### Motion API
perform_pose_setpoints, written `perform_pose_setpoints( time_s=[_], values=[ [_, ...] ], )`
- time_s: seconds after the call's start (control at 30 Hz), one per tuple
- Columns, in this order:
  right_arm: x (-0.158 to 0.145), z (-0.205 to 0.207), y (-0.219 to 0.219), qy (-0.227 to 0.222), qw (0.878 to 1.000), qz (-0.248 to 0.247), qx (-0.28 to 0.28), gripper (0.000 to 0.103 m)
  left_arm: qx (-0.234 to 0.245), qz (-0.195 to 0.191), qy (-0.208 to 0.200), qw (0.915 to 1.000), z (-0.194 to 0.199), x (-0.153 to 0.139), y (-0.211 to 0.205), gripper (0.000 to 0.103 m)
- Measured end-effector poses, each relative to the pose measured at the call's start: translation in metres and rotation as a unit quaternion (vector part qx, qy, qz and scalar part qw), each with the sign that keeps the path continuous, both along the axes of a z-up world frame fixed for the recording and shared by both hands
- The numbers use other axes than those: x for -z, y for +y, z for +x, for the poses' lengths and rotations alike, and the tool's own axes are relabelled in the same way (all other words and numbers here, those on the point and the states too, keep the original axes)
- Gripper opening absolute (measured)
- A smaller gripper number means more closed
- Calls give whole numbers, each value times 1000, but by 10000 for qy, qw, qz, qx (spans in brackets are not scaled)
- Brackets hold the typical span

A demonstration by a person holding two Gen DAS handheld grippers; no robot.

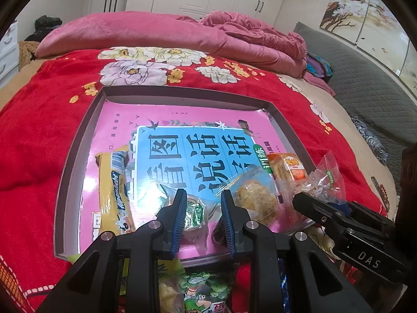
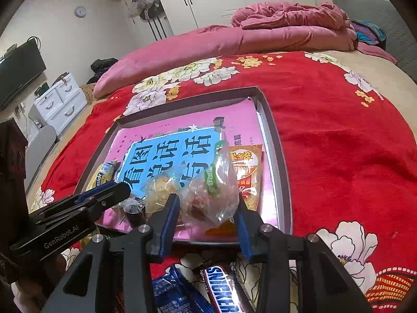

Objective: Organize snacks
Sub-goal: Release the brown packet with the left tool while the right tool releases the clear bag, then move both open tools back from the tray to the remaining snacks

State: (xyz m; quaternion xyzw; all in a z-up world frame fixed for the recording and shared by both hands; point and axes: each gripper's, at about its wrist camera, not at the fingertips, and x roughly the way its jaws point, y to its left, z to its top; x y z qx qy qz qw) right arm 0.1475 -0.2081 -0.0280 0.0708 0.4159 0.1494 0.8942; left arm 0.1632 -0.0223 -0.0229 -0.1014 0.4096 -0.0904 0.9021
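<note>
A grey shallow box [image 1: 78,140] [image 2: 276,140] lined with a pink and blue book cover lies on the red floral blanket. In it lie a yellow bar [image 1: 114,190], an orange cracker packet [image 1: 286,167] [image 2: 246,172], a clear-wrapped pastry [image 1: 255,198] [image 2: 161,190] and a small green-labelled packet [image 1: 194,211]. My left gripper [image 1: 203,206] is open, its fingers either side of the green-labelled packet. My right gripper [image 2: 208,208] is open around a clear bag with a green label [image 2: 211,193] [image 1: 323,182] over the box's near right part.
A green pea snack bag [image 1: 203,292] lies under the left gripper outside the box. A Snickers bar [image 2: 221,289] and a blue packet [image 2: 172,294] lie under the right gripper. A pink quilt [image 1: 156,31] is piled behind.
</note>
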Motion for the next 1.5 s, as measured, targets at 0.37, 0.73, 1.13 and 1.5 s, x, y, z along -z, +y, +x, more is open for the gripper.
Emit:
perform_pose_setpoints(
  time_s=[0.37, 0.73, 1.13, 1.5],
  values=[
    [-5, -1, -7, -82, 9999, 34, 87, 45, 19, -3, 16, 10000, -4, 0, 0, 29],
    [-8, -2, -17, -163, 9996, 54, 203, 50, 18, -35, 0, 10000, -8, -3, -1, 45],
    [-7, -5, -1, -182, 9997, -137, -68, 53, -70, -153, -1, 9999, -10, -6, 6, 48],
    [-9, -8, 1, -260, 9995, -130, -120, 60, -36, -106, -153, 9998, -14, -13, 5, 62]
  ],
)
